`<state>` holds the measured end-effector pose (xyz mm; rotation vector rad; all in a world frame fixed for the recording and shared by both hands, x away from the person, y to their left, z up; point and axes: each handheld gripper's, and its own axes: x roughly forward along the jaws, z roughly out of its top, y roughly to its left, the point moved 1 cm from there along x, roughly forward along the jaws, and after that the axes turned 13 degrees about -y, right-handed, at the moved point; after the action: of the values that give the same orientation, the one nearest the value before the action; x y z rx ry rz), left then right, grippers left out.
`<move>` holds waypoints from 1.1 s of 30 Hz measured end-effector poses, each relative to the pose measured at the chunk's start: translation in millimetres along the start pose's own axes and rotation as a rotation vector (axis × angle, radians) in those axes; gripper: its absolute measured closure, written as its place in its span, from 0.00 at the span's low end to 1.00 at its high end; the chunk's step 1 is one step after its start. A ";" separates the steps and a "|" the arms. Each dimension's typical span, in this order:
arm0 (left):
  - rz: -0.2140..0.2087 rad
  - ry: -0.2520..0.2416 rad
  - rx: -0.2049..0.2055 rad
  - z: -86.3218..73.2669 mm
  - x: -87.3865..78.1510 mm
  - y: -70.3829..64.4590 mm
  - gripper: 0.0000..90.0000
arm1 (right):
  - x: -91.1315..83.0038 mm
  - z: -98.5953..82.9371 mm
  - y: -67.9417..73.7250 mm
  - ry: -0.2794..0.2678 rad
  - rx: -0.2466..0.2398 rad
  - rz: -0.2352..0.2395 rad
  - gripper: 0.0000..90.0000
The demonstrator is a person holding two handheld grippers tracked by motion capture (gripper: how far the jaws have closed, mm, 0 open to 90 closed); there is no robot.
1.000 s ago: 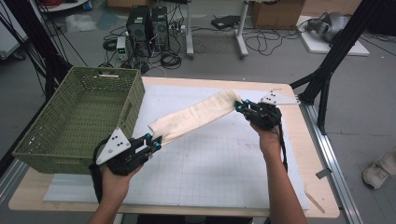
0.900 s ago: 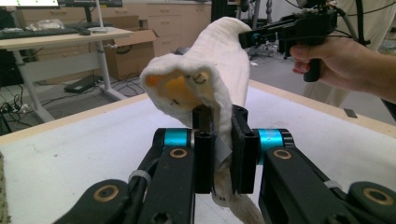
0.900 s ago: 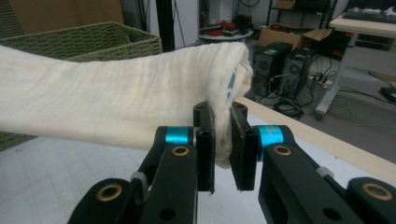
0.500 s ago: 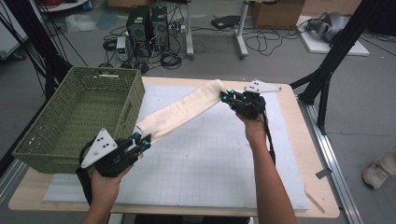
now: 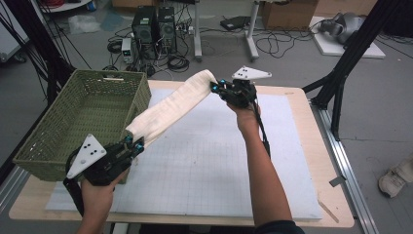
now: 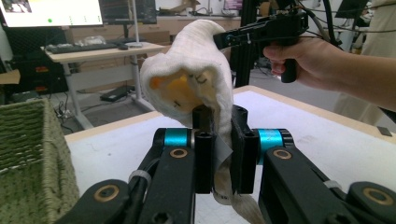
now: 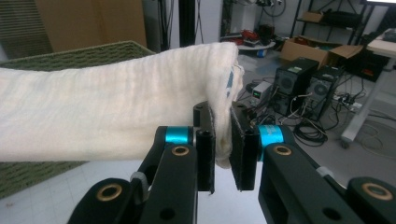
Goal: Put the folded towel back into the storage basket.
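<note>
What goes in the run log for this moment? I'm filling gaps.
left claw: shut on cloth | right claw: shut on cloth | cloth: stretched above mat | basket: left edge

- Wooden bench [image 5: 311,105], light plywood top, on a metal frame.
- Big white gridded mat [image 5: 214,161] lies flat on it and covers most of the top.
- Green woven basket [image 5: 78,117] sits at about 9 o'clock, partly on the mat, overhanging the bench's left edge.
</note>
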<state>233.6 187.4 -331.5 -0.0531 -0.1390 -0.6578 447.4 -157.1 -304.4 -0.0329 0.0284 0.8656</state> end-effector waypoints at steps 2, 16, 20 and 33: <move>0.012 0.002 0.007 1.5 -2.7 2.3 0.91 | 8.0 3.8 2.5 -0.002 -0.009 0.006 0.91; 0.085 -0.024 -0.010 5.2 -21.1 23.9 0.91 | 58.8 22.3 18.8 -0.013 -0.028 0.053 0.91; 0.116 -0.025 -0.019 5.0 -29.4 32.8 0.91 | 74.7 25.6 26.1 -0.009 -0.029 0.072 0.91; 0.216 -0.045 -0.009 9.7 -53.4 53.0 0.91 | 142.4 47.2 52.5 -0.002 -0.041 0.146 0.91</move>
<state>223.2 262.5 -330.0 -0.0904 -0.1708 -0.4418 500.2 -12.9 -263.5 -0.0691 0.0108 1.0118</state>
